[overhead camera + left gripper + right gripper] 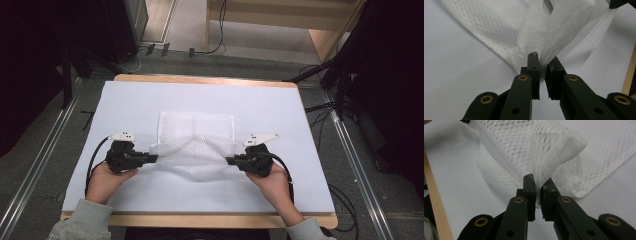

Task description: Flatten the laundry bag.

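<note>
Two grippers, left gripper (150,159) and right gripper (231,160), pinch the mesh cloth (196,145) mid-counter (130,100), jaws nearly closed on its edges. Left's hold looks thin; the cloth could slip free.

A wooden table (200,79) with a white sheet (135,100) is sitting in the middle of the frame on a grey floor (45,160). Black cables (320,107) are lying at the right, and pale wooden furniture (320,30) is standing at the upper right. Both upper corners are looking dark.

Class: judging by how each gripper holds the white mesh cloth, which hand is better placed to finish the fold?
Right, probably: the right gripper pinches the mesh cloth tightly, while the left gripper shows a wider gap.
</note>
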Tool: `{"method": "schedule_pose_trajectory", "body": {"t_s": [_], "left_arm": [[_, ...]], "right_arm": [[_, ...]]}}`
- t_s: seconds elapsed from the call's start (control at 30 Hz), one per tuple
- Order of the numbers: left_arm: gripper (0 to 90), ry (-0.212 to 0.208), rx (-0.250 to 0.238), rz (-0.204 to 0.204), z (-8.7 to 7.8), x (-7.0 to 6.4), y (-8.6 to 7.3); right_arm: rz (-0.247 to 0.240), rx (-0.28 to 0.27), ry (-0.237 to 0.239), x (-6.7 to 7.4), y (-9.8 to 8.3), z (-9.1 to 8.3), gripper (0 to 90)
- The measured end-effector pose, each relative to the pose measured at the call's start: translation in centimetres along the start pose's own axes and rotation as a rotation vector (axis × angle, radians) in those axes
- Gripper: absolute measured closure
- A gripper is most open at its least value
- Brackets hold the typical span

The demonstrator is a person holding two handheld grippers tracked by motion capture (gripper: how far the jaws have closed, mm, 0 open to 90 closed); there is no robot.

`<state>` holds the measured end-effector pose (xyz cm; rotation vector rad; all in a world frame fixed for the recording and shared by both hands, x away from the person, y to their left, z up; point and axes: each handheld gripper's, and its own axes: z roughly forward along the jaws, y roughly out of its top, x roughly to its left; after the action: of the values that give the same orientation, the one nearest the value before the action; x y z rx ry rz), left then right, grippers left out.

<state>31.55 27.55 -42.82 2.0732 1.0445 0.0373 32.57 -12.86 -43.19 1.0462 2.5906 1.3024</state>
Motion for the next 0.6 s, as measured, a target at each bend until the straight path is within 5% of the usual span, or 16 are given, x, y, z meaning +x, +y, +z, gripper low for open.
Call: {"method": "schedule_pose_trajectory", "body": {"t_s": [0.33, 0.43, 0.6], "left_arm": [[53.2, 0.003, -0.052, -0.019, -1.6, 0.8, 0.1], [51.1, 0.006, -0.055, -0.035, -2.3, 1.0, 0.2], [58.8, 0.024, -0.069, -0.033, -4.0, 1.5, 0.9]], "right_arm": [[-0.006, -0.041, -0.022, -0.5, -0.6, -2.4, 59.2], [0.002, -0.067, -0.031, -1.2, -0.6, -3.6, 61.2], [0.021, -0.091, -0.044, -2.3, 0.1, -4.5, 79.8]]}}
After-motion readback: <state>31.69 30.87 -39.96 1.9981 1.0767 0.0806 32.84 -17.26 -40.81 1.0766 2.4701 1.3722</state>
